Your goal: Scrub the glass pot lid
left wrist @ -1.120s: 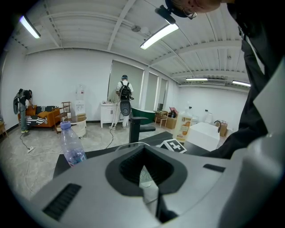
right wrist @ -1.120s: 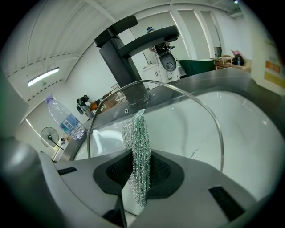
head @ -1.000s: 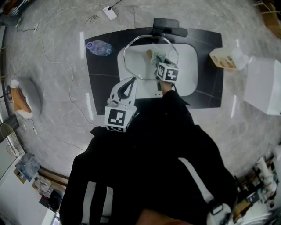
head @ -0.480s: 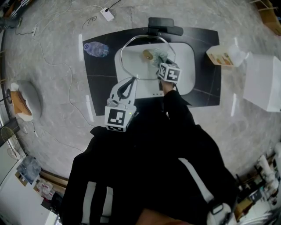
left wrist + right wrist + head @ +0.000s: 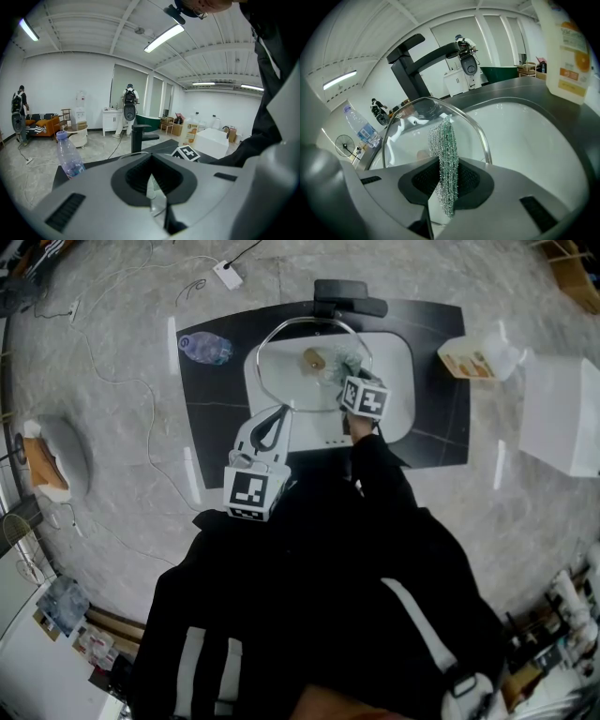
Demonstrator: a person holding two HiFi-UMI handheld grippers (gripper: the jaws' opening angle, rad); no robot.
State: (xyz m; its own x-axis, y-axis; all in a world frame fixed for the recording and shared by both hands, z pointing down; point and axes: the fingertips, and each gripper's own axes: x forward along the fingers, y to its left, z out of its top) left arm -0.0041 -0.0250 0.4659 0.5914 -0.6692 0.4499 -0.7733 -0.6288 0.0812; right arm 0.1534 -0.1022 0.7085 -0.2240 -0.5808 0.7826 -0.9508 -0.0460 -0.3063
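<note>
1. Right gripper (image 5: 443, 180): jaws clamped tight on a silver-green wire-mesh scouring pad (image 5: 444, 154), which stands edge-on out of them.
2. The pad sits at the surface of the clear round glass pot lid (image 5: 412, 136) with its steel rim. Actual contact can't be confirmed in the right gripper view.
3. Change: over the last second this gripper has slid from nearer the lid's brown knob (image 5: 312, 359) toward the right side of the rim. The lid has kept its place. This reads as a scrubbing stroke under way; the left half probably still needs passes.
4. Left gripper (image 5: 270, 427): unmoved, jaws closed on the lid's near-left rim, with a sliver of glass showing between them in the left gripper view. It is steadying the lid.
5. The lid stands propped in the white oval basin (image 5: 398, 390), below the black faucet (image 5: 349, 294). How steep the tilt is, I can't tell.
6. Risk: a stroke running off the rim could twist the lid in the left gripper's narrow hold.
</note>
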